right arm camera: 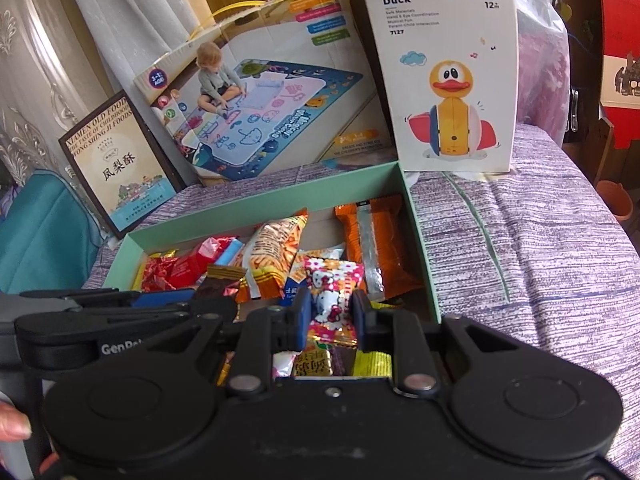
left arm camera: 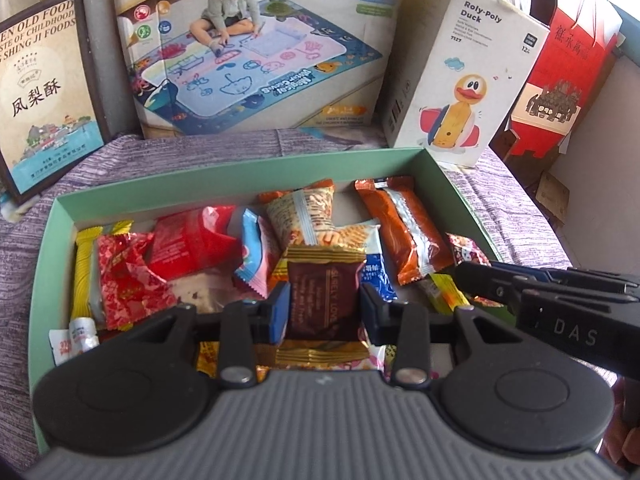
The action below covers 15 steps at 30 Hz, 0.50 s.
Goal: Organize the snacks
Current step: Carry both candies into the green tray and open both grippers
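Left hand-held gripper (left arm camera: 324, 312) brackets brown packet (left arm camera: 320, 300); right view: Hello Kitty packet (right arm camera: 330, 304).

A purple-and-white woven cloth (left arm camera: 224, 152) covers the surface ahead of the jaws and, in the right wrist view, spreads wide to their right (right arm camera: 540, 248). Standing on it beyond the jaws, straight ahead in the left wrist view, is a large flat cardboard toy box printed with a child drawing on a blue water mat (left arm camera: 256, 52). To its right stands a tall white cardboard box lettered "Roly-Poly Duck" with a yellow duck picture (right arm camera: 448, 68). Far ahead to the left leans a dark-framed box with Chinese characters and a seaside drawing (left arm camera: 40, 100). Far right stands a red carton with black print (left arm camera: 560, 80).
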Tool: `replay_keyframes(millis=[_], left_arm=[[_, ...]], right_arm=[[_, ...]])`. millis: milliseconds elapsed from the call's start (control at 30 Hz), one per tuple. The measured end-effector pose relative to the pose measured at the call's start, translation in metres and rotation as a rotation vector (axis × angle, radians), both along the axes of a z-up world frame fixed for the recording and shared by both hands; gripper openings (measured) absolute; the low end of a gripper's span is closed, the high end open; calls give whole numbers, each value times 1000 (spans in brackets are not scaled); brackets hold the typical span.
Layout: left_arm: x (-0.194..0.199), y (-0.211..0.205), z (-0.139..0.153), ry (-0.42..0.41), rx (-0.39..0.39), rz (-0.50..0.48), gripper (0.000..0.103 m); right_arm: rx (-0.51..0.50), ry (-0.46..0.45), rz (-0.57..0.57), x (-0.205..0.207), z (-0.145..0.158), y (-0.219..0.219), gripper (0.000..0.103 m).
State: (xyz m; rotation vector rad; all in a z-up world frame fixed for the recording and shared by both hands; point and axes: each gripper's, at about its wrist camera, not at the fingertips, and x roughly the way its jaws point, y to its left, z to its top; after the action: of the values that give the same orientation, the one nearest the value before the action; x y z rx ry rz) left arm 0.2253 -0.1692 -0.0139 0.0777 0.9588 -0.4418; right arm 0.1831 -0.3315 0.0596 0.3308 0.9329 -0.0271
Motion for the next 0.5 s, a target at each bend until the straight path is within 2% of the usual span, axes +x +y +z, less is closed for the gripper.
replay_keyframes(millis=[133,200,233,267,300,333,367,433,500], left_arm=[[7,-3,1,-1,-7,19,37],[9,-6,1,-6,-5,31,43],[10,-8,0,-11,5,36,54],[9,-10,-2,-16,20,42,69],[8,-11,-3,-26,45,60,81],[8,-10,-5,-30,63,71,88],[8,-9,-6,-28,69,74,96],[7,-7,-8,-24,69,70,97],[4,-7,-8,-22,77,64,97]], right_arm=[[-1,3,-14,3,-2,-2,24],[5,-1,-22,4,-2,-5,31],[10,-3,-29,4,-2,-6,48],[7,-9,-45,2,-2,-7,69],[-4,-18,-63,0,-1,-8,77],[-6,-26,-73,-2,1,-10,88],[-1,-30,-75,-4,2,-11,95],[4,-31,-82,-7,4,-12,103],[-4,-25,-80,-9,5,-10,103]])
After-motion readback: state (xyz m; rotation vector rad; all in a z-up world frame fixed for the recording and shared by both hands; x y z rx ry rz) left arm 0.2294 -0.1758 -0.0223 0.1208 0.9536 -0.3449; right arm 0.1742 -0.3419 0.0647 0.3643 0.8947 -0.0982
